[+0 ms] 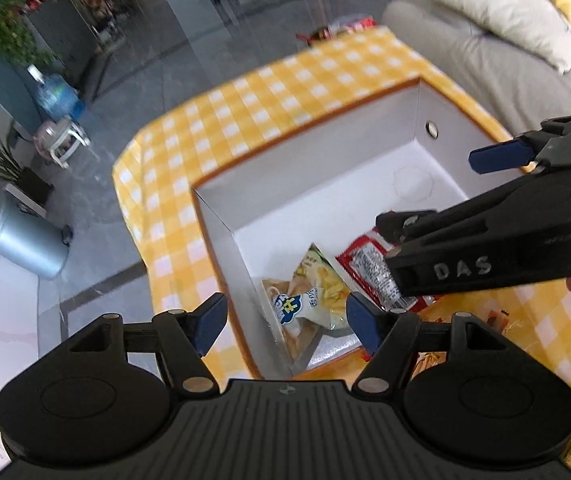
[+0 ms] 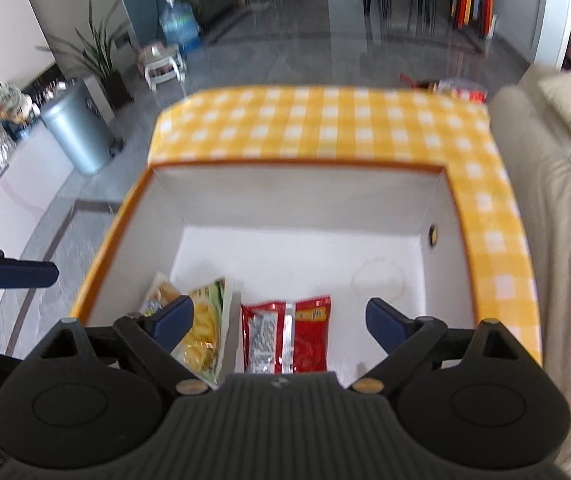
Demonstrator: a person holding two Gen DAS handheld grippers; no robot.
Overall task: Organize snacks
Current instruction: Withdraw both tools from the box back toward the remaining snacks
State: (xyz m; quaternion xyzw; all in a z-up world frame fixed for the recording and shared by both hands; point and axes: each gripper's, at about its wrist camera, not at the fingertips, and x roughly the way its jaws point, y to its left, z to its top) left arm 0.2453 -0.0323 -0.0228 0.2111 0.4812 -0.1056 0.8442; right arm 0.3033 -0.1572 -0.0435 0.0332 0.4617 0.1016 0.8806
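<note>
You've got both tools over the white box (image 2: 301, 200), which sits on the yellow checked cloth (image 2: 325, 124). Your left gripper (image 1: 285, 322) hangs wide open with nothing between its blue pads; same for your right gripper (image 2: 279, 322), jaws spread wide and empty.

Two snacks are already in, both at the near end of the box floor: the yellow chip bag (image 2: 205, 320) on the left, leaning toward the left wall, and the red packet (image 2: 285, 336) lying flat just right of it. A narrow strip of bare floor shows between them, so they look apart, not stacked. There seems to be another pale bag (image 2: 159, 292) tucked under or behind the chip bag, but your left finger covers part of it, so you can't be sure it's a separate item.

The far half and right side of the box are bare, plenty of room left.

Still to do: at least some snacks wait outside. You can see red-and-white wrappers (image 2: 461, 90) past the far right corner of the cloth, blurred, count unclear. More packaging (image 1: 497, 316) shows on the cloth near you in the left view, mostly hidden by your gripper.

Call it partly done, two in for sure, several to fetch
</note>
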